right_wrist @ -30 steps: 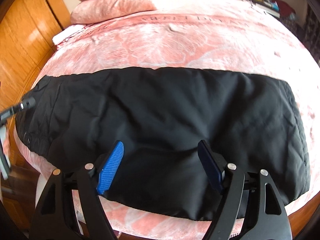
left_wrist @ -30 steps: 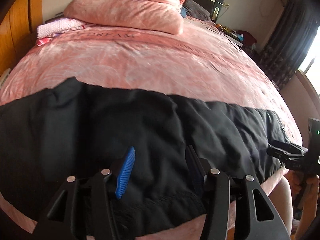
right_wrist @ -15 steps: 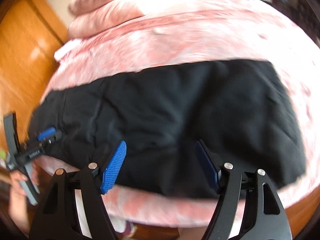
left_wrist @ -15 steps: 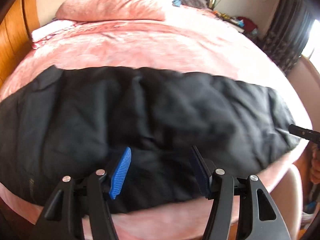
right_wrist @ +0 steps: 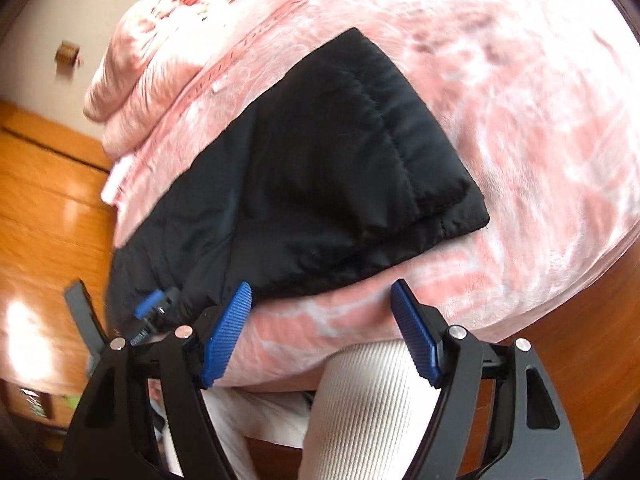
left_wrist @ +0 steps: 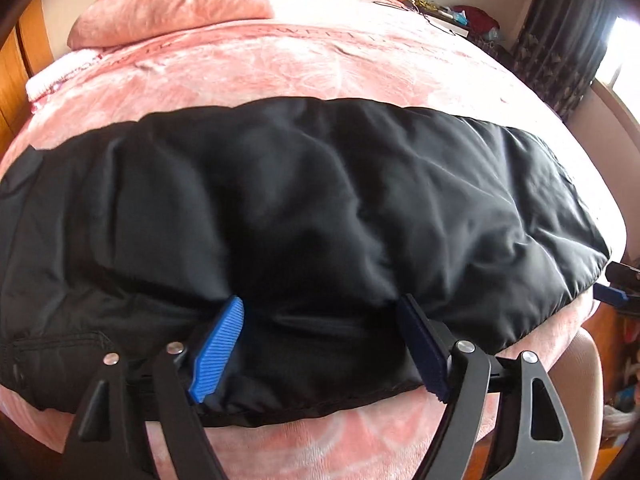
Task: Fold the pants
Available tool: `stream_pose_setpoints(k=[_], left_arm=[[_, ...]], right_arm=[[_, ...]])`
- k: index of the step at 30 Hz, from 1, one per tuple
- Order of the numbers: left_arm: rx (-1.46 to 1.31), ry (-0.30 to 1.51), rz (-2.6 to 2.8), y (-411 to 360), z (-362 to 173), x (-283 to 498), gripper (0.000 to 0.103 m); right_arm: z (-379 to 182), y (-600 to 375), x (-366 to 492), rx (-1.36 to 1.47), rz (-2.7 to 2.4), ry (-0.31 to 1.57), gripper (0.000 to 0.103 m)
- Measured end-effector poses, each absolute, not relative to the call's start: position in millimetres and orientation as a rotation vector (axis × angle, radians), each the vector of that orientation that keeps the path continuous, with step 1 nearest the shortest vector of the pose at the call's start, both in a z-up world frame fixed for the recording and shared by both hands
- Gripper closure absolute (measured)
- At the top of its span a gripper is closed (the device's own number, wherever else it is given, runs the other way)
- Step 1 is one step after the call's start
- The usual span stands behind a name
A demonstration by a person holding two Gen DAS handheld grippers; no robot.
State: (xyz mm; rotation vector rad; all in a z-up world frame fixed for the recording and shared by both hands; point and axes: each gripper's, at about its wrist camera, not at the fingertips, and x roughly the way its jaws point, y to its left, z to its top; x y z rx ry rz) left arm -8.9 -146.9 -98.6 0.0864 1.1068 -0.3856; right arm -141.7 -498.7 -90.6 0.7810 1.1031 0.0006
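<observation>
Black padded pants (left_wrist: 304,216) lie folded lengthwise across the near edge of a pink bed (left_wrist: 304,64). My left gripper (left_wrist: 320,344) is open, its blue-padded jaws straddling the pants' near edge at the middle. In the right wrist view the pants (right_wrist: 320,168) run diagonally, their hem end at the right. My right gripper (right_wrist: 322,332) is open and empty, off the bed's near edge below the hem end. The left gripper also shows in the right wrist view (right_wrist: 150,312) at the far left. The right gripper's tip shows at the right edge of the left wrist view (left_wrist: 620,284).
Pink pillows (left_wrist: 188,0) are stacked at the bed's head. A wooden wardrobe (right_wrist: 44,216) stands to the left. A person's leg in light ribbed trousers (right_wrist: 360,412) is below the bed edge. A cluttered bedside table (left_wrist: 448,16) and dark curtain (left_wrist: 560,40) are at the far right.
Both grippers have pulled back toward the near edge. The right gripper swung right and tilted, now off the pants beyond the hem end. The left gripper stays open over the pants' middle.
</observation>
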Motion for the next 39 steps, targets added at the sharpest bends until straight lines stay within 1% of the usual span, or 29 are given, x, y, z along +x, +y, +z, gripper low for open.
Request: stream_pose_setpoints(k=[2,4,5,6,7,8,9,10,11,12,15,17,19,21,22,23,24,25,28,31,36,39], left_arm=[[0.059,1.117,-0.387,-143,-98,-7,0.023],[0.03,1.125,-0.379,-143,-94,-10,0.023],[0.023,1.125,-0.378,-142,-94,-8,0.023],[0.02,1.124,-0.379,-142,-93,-9,0.023],[0.031,1.121,-0.382,-144,-94,-10,0.022],[0.043,1.12,-0.382,-145,-95,-11,0.021],[0.055,1.115,-0.379,-146,-95,-12,0.021],[0.054,1.111,-0.378,-147,-95,-12,0.021],[0.047,1.108,-0.383,-148,-94,-13,0.021],[0.04,1.105,-0.391,-148,-93,-13,0.02],[0.049,1.094,-0.398,-151,-97,-13,0.016],[0.073,1.082,-0.405,-154,-100,-13,0.014],[0.077,1.079,-0.419,-153,-97,-14,0.014],[0.048,1.087,-0.432,-145,-91,-13,0.015],[0.026,1.086,-0.427,-137,-86,-14,0.015],[0.007,1.082,-0.425,-131,-82,-15,0.015],[-0.021,1.072,-0.423,-121,-75,-17,0.015],[-0.037,1.062,-0.412,-111,-69,-18,0.015],[-0.031,1.044,-0.359,-88,-57,-25,0.015],[-0.049,1.056,-0.311,-61,-50,-34,0.014],[-0.142,1.114,-0.28,-18,-54,-46,0.015],[-0.157,1.121,-0.252,0,-57,-53,0.015]], right_arm=[[-100,-510,-140,0.867,0.011,1.082,0.029],[-105,-518,-139,0.931,0.027,1.055,0.025],[-105,-521,-139,0.945,0.026,1.036,0.026],[-105,-522,-139,0.949,0.019,1.027,0.029],[-103,-523,-139,0.939,0.0,1.017,0.045],[-101,-524,-137,0.917,-0.019,1.012,0.07],[-99,-522,-133,0.892,-0.032,1.017,0.08],[-99,-522,-130,0.891,-0.023,1.018,0.089],[-95,-523,-131,0.913,-0.008,0.996,0.094],[-90,-522,-129,0.907,0.002,0.975,0.094],[-76,-522,-131,0.869,-0.004,0.934,0.095],[-91,-522,-128,0.85,-0.058,1.001,0.095],[-111,-523,-127,0.873,-0.086,1.043,0.092],[-107,-522,-130,0.861,-0.078,1.035,0.085],[-104,-522,-131,0.854,-0.082,1.031,0.078],[-98,-518,-132,0.841,-0.079,1.032,0.062],[-94,-514,-132,0.83,-0.069,1.033,0.056],[-90,-506,-134,0.808,-0.063,1.041,0.052],[-85,-485,-137,0.792,-0.049,1.081,0.052],[-86,-453,-139,0.866,0.067,1.104,0.052],[-89,-390,-122,0.844,0.233,1.153,0.052],[-104,-367,-103,0.898,0.277,1.196,0.052]])
